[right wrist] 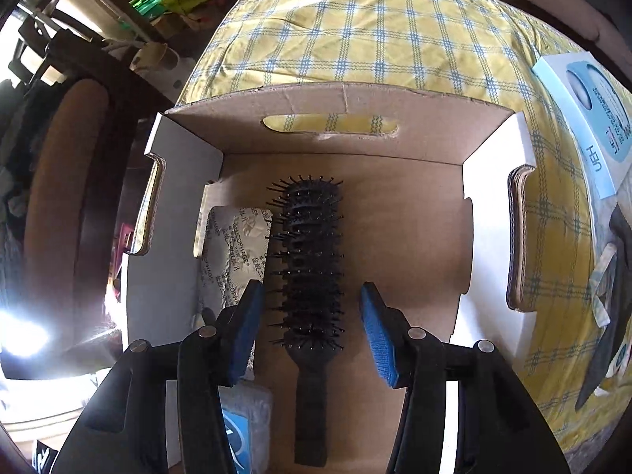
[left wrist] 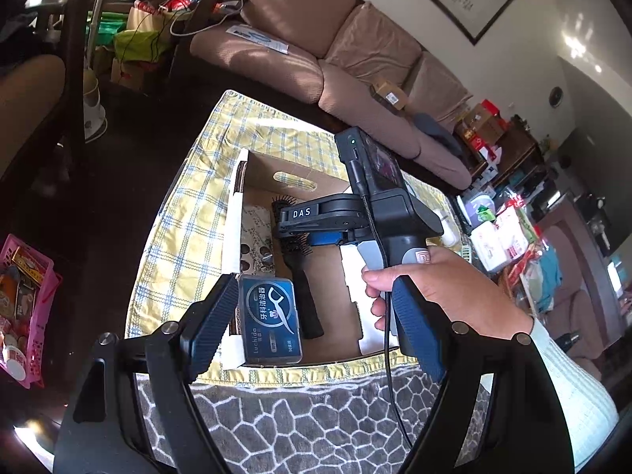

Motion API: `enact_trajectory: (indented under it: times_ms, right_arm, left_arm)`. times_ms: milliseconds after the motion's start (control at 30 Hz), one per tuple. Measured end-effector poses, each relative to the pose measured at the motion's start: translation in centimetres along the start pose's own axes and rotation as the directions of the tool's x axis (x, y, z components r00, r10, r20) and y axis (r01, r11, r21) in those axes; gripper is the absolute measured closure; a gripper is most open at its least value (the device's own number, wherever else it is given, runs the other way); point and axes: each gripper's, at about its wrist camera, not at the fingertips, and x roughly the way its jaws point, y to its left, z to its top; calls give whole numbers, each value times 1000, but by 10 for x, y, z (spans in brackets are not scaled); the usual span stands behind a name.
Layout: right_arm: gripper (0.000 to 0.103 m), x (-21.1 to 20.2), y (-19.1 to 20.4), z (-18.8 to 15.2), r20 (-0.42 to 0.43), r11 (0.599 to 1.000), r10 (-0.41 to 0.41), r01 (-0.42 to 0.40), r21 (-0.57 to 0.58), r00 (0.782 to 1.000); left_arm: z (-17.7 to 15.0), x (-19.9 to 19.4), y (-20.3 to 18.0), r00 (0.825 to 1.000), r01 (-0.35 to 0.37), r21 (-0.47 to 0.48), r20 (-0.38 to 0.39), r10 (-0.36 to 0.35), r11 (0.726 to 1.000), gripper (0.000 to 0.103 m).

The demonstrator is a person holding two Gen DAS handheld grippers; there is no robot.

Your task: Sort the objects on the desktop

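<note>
- Far left in the left wrist view, a pink basket point(left wrist: 27, 308) of small goods sits on the dark floor, well apart from the desk.
- Your left gripper point(left wrist: 312, 324) hangs over the near edge of the cardboard box point(left wrist: 260, 173), fingers spread wide and released, gripping nothing.
- Between those fingers you see the dental floss case point(left wrist: 270, 320), blue label up, lying in the box's near left corner beside the left wall.
- Just beyond it a silver blister pack point(left wrist: 254, 237) lies flat on the box floor along the same wall.
- Right of both, the black hairbrush point(right wrist: 312, 260) lies in the box, bristles up, head toward the far wall with the handle cutout, handle toward you.
- Your right gripper point(right wrist: 312, 331) is above the brush, fingers apart and released, one either side of the bristle head; contact cannot be told.
- The box stands on the yellow checked cloth point(right wrist: 375, 35) covering the desk.
- In the left wrist view your right hand point(left wrist: 430, 288) clasps the right gripper's handle over the box.
- Far right, a pale blue carton point(right wrist: 592, 126) lies on the cloth outside the box.
</note>
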Motion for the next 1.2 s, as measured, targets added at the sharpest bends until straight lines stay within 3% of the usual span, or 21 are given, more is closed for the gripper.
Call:
enact_trajectory:
  times_ms: [133, 167, 200, 333, 467, 633, 767, 900, 1200]
  right_arm:
    - [48, 4, 10, 2, -8, 997, -55, 54, -58, 998]
    - [61, 3, 9, 3, -4, 997, -46, 46, -61, 999]
    - [65, 2, 6, 4, -5, 999, -23, 22, -47, 1000]
    - [65, -2, -17, 3, -4, 993, 111, -111, 48, 994]
    - [65, -4, -44, 2, 10, 954, 245, -243, 174, 969]
    - [65, -7, -40, 4, -8, 958, 246, -241, 158, 969]
    - [59, -6, -35, 8, 3, 954, 235, -231, 188, 972]
    - [56, -25, -30, 8, 31, 970, 203, -205, 130, 979]
    - [22, -89, -25, -28, 123, 985, 168, -163, -49, 978]
  left_arm:
    - [2, 4, 4, 1000, -15, 2, -7, 15, 1000, 25]
    - [2, 6, 4, 1000, -11, 3, -13, 11, 1000, 26]
    - [1, 9, 4, 1000, -10, 10, -19, 10, 1000, 27]
    - [-2, 26, -3, 999, -12, 54, -40, 14, 998, 28]
    - [-2, 47, -9, 999, -14, 84, -49, 19, 996, 28]
    - [-4, 67, -11, 995, -59, 96, -73, 66, 994, 28]
    - [-5, 78, -8, 991, -79, 86, -102, 87, 993, 28]
    - [-5, 80, -8, 989, -95, 96, -107, 106, 991, 27]
    - [-10, 82, -13, 985, -122, 124, -109, 135, 985, 26]
